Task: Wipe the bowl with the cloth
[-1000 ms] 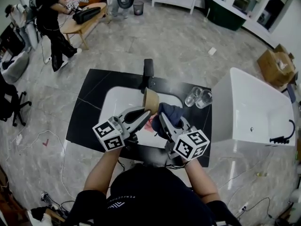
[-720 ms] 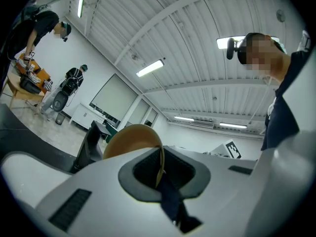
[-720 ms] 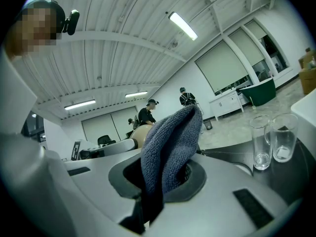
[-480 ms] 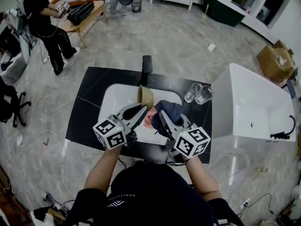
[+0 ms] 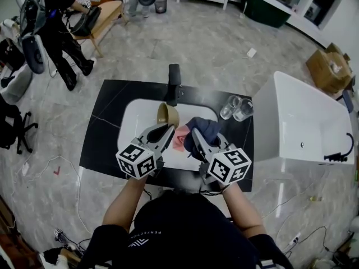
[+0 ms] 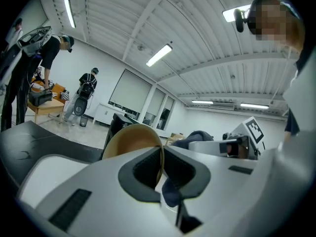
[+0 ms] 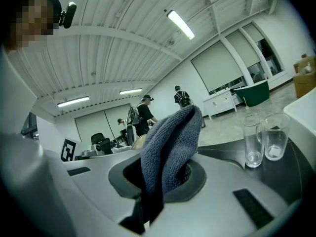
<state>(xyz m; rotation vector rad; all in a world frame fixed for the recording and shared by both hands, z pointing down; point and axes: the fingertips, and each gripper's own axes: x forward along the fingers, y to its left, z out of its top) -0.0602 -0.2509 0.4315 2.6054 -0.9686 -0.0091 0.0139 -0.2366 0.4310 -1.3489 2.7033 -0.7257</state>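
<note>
Left gripper (image 5: 169,130) clamped on bowl (image 5: 167,115) rim, bowl tipped sideways, mouth facing left, right gripper (image 5: 196,134) pinching cloth (image 5: 203,129).

In the head view, the near rim of the round tan bowl (image 5: 168,115) is hidden behind the grey left gripper (image 5: 170,130). The fuzzy blue-grey cloth (image 5: 203,129) is partly covered by the grey right gripper (image 5: 196,133). Between them, a small pink thing (image 5: 180,141) lies in the white sink (image 5: 137,119). It is too small to tell what it is. Far off, a person in black clothes (image 5: 59,21) is cut off by the top edge.
</note>
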